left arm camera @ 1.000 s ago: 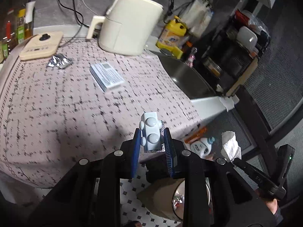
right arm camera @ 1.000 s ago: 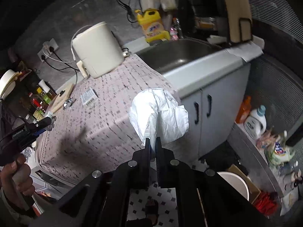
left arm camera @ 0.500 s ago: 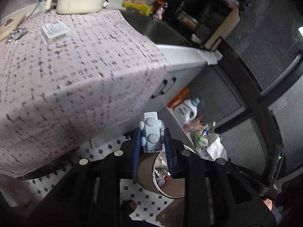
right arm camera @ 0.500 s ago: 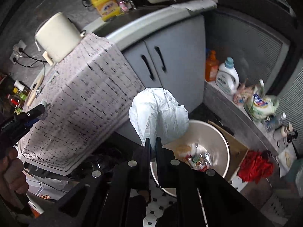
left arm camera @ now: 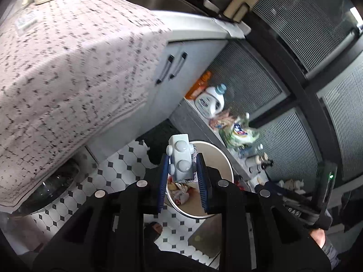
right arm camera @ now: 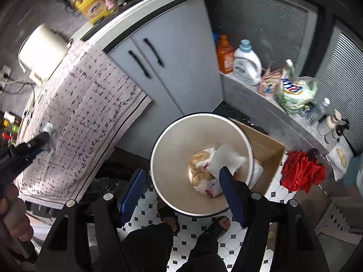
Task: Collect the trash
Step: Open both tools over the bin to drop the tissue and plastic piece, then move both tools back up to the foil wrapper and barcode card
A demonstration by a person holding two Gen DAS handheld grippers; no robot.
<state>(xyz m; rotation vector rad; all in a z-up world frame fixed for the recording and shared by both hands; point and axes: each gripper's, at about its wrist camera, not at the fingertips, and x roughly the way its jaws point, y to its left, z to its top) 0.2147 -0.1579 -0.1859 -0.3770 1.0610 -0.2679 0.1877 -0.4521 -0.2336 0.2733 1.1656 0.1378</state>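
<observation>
My left gripper (left arm camera: 182, 166) is shut on a white blister pack (left arm camera: 180, 159) and holds it over the round beige trash bin (left arm camera: 223, 158) on the floor. My right gripper (right arm camera: 181, 179) is open and empty above the same bin (right arm camera: 168, 140). The white crumpled tissue (right arm camera: 224, 158) lies in the bin on top of other trash. The left gripper with the pack also shows at the left of the right wrist view (right arm camera: 45, 133).
A counter with a patterned cloth (left arm camera: 56, 68) holds a flat packet (left arm camera: 26, 21) and a cream appliance (right arm camera: 38, 49). A cardboard box (right arm camera: 267, 147) stands beside the bin. Detergent bottles (right arm camera: 246, 63) and bags line a low ledge. My feet (right arm camera: 222, 224) stand on the tiled floor.
Both grippers swung from the counter down to over the bin. My right gripper opened and the tissue dropped into the bin. The left still holds the pack.
</observation>
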